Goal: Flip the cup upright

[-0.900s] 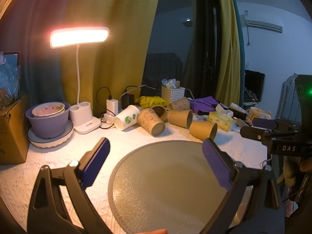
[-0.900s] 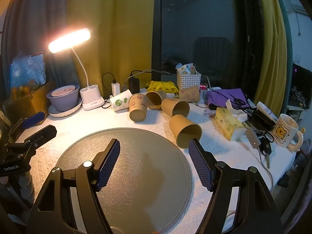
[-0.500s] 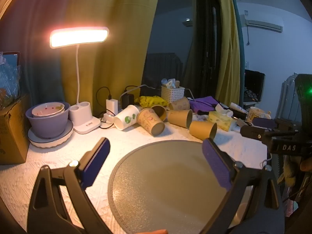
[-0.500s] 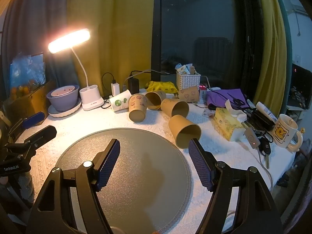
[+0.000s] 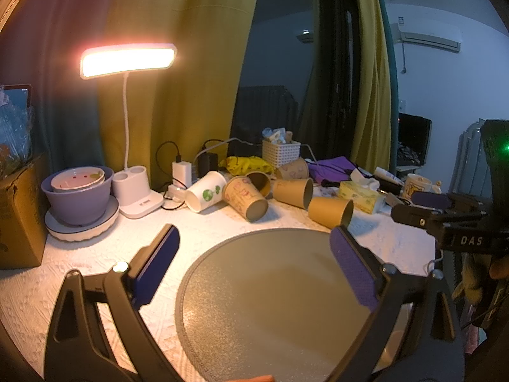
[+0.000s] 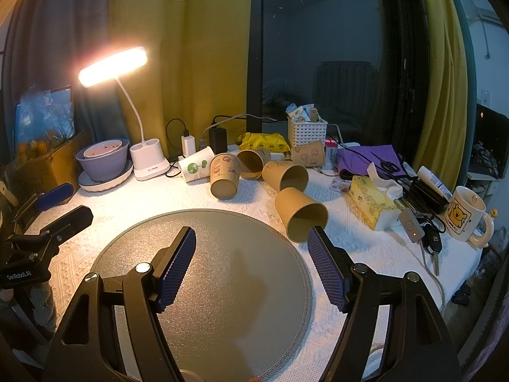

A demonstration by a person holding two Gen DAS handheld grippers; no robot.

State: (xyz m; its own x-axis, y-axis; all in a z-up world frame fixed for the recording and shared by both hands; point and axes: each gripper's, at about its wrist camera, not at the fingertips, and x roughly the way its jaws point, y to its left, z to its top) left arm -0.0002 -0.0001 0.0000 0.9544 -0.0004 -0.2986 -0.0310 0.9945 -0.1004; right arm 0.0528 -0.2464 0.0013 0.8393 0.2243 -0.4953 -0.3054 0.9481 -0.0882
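Observation:
Several paper cups lie on their sides at the far edge of a round grey mat (image 6: 229, 273). The nearest brown cup (image 6: 300, 215) lies by the mat's right rim, mouth toward me; it also shows in the left wrist view (image 5: 331, 211). Behind it lie a second brown cup (image 6: 286, 176), a printed brown cup (image 6: 224, 175) and a white cup (image 6: 194, 168). My right gripper (image 6: 251, 264) is open and empty over the mat, its right fingertip just short of the nearest cup. My left gripper (image 5: 254, 264) is open and empty over the mat's left part.
A lit desk lamp (image 6: 149, 159), a purple bowl on a plate (image 6: 103, 159) and a cardboard box (image 5: 19, 213) stand at the left. A tissue box (image 6: 372, 203), keys (image 6: 429, 245) and a yellow-bear mug (image 6: 464, 216) sit at the right. A white basket (image 6: 307, 133) stands behind.

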